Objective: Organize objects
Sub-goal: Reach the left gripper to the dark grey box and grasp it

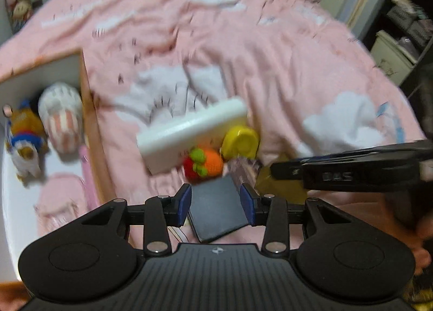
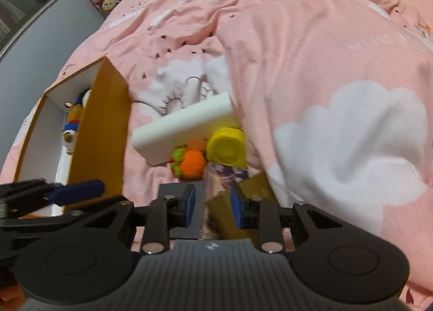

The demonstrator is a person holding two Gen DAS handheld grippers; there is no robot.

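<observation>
Everything around your cardboard box [image 2: 108,132] is soft stuff: it sits on a matt pink cotton-looking duvet [image 1: 270,53], wrinkled, with white cloud prints. The box itself looks like plain brown card outside and smooth white inside. Inside it you've got a plush toy [image 1: 24,143] and a ribbed, striped fabric thing [image 1: 63,118]. Just right of the box, the white block [image 1: 189,132] looks like smooth matt plastic, the yellow cap [image 2: 227,148] is glossy plastic, and the orange ball [image 2: 192,166] is knitted yarn. Nearer you, the dark slab [image 1: 216,210] looks matt. Your left gripper [image 1: 215,204] and right gripper [image 2: 212,208] are matt black plastic with blue pads
</observation>
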